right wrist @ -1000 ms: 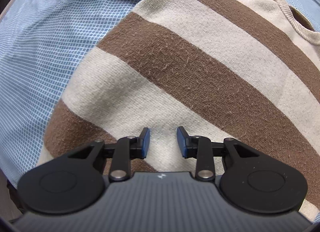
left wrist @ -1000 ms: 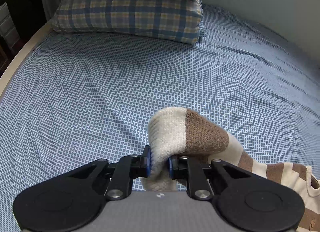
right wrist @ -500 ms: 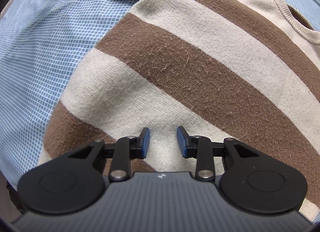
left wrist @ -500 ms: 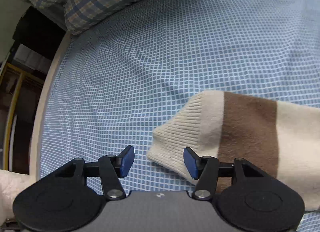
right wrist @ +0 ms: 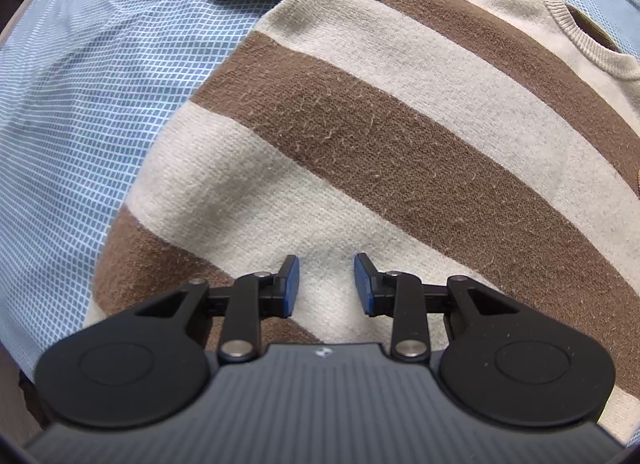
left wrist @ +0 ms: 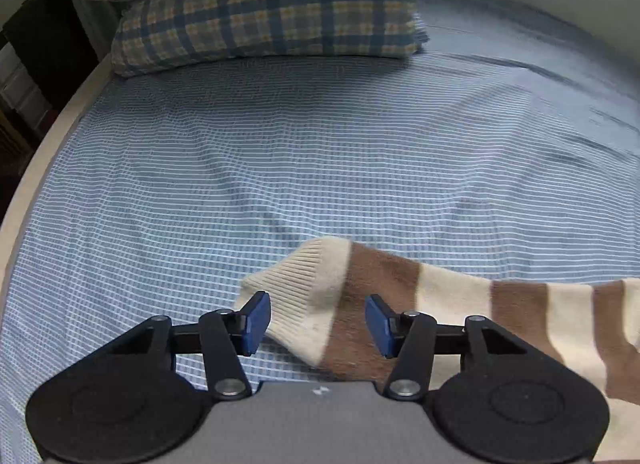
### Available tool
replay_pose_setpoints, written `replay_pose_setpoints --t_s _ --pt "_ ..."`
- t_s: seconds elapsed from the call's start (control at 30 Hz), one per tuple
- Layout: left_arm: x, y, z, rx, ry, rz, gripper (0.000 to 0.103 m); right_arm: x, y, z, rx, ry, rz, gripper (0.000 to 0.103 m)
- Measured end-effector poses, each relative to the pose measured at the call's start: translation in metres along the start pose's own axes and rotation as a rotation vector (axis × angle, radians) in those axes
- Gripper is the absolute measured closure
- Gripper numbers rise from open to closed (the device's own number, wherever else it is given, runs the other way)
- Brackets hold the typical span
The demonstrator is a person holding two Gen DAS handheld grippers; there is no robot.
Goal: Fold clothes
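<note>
One striped sweater (right wrist: 400,135) spread flat on the bed (left wrist: 280,167), two pillows (left wrist: 264,15) stacked at its head.

The left gripper (left wrist: 316,322) hangs open over the sleeve cuff (left wrist: 304,288), pads clear of it. The right gripper (right wrist: 326,284), jaws parted and holding nothing, hovers above the sweater's body.

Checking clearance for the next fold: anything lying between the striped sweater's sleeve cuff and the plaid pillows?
No, in the left wrist view only bare blue checked bedsheet lies between the cream ribbed cuff and the plaid pillows.
</note>
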State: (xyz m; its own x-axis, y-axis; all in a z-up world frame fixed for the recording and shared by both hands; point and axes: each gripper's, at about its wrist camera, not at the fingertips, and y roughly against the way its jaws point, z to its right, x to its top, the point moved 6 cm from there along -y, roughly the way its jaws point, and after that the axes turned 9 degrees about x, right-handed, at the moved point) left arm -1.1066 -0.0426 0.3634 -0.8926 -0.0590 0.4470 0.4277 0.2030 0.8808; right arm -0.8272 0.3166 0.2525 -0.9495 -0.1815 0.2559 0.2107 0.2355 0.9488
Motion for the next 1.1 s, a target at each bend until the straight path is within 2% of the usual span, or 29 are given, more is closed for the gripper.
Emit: replay_pose_setpoints --t_s 0.07,0.13,0.3,0.43,0.53,0.57,0.6,0.7,0.8,0.9,1.0,1.1 --pt "-0.02 0.021 0.04 -0.117 -0.057 0.022 0.04 -0.003 0.007 0.004 0.029 -0.044 0.017 0.071" --pt "-0.047 0.034 0.08 -0.201 -0.127 0.026 0.039 -0.007 0.014 0.014 0.03 -0.091 0.032 0.071" --pt "-0.132 0.051 0.184 -0.393 -0.287 -0.033 0.04 -0.034 0.028 0.04 -0.015 -0.155 0.054 0.071" --pt "-0.203 0.045 0.244 -0.468 -0.387 -0.106 0.04 -0.059 0.019 0.045 -0.012 -0.204 0.034 0.071" --pt "-0.244 0.03 0.264 -0.423 -0.445 -0.068 0.038 -0.079 0.023 0.042 -0.004 -0.168 0.069 0.071" --pt "-0.251 0.033 0.267 -0.42 -0.477 -0.026 0.031 -0.085 0.025 0.041 -0.003 -0.159 0.067 0.071" --pt "-0.258 0.036 0.269 -0.398 -0.508 0.005 0.029 -0.09 0.027 0.042 0.001 -0.16 0.069 0.071" --pt "-0.277 0.046 0.27 -0.339 -0.561 0.049 0.025 -0.106 0.038 0.056 0.024 -0.24 0.062 0.071" --pt "-0.287 0.054 0.264 -0.321 -0.539 0.02 0.02 -0.121 0.05 0.074 0.046 -0.338 0.046 0.071" --pt "-0.297 0.059 0.26 -0.308 -0.507 -0.007 0.018 -0.129 0.072 0.109 0.024 -0.426 0.078 0.071" --pt "-0.307 0.067 0.255 -0.288 -0.484 -0.055 0.018 -0.133 0.093 0.157 -0.055 -0.471 0.119 0.071" --pt "-0.314 0.076 0.25 -0.267 -0.419 -0.126 0.019 -0.14 0.115 0.221 -0.16 -0.516 0.145 0.071"
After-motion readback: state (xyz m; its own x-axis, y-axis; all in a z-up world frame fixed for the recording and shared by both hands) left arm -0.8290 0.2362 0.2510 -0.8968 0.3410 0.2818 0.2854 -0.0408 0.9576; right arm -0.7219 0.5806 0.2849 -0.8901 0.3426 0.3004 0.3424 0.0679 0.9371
